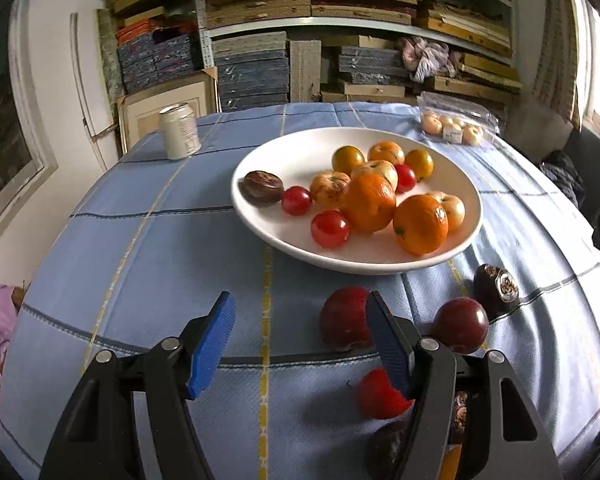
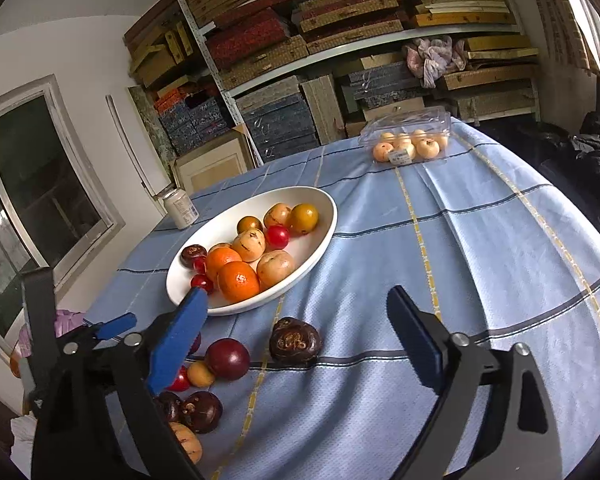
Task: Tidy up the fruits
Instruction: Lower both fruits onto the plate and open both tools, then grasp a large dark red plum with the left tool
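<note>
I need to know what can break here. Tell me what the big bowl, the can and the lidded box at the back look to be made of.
Bowl: likely glazed ceramic; plain white, smooth, thick rim, soft sheen.
Can: thin metal, probably aluminium; pale printed wall, shiny silver top rim.
Box: clear thin plastic; the small pale fruits show through it, with glare on the lid.

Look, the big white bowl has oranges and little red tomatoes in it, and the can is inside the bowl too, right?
Not quite. The bowl does hold oranges and red tomatoes, but the can is not in it. The left wrist view shows the can standing on the tablecloth, apart from the bowl.
</note>
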